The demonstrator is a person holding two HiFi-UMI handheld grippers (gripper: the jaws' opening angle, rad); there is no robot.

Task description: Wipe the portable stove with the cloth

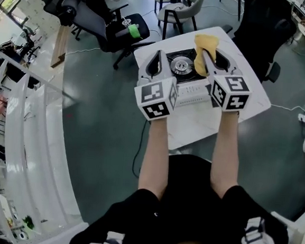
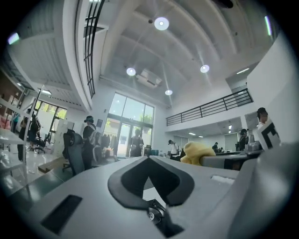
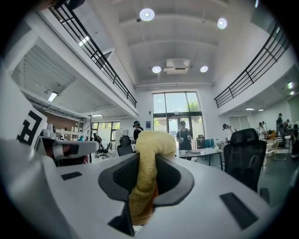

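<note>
The portable stove (image 1: 190, 90) sits on a white table (image 1: 197, 125); its black top and round burner (image 1: 179, 66) face up. My right gripper (image 1: 208, 54) is shut on a yellow cloth (image 1: 205, 46), which it holds above the stove's right rear part. In the right gripper view the cloth (image 3: 145, 179) hangs pinched between the jaws of the right gripper (image 3: 147, 163) and bulges over them. My left gripper (image 1: 158, 59) hovers over the stove's left side, its jaws together with nothing in them. The left gripper view shows the left gripper (image 2: 149, 161) and the cloth (image 2: 198, 153) off to the right.
A black office chair (image 1: 114, 28) stands left of the table, a grey chair (image 1: 178, 10) behind it and another black chair (image 1: 262, 28) at the right rear. A white railing (image 1: 19, 133) runs down the left. Several people stand far off in the room.
</note>
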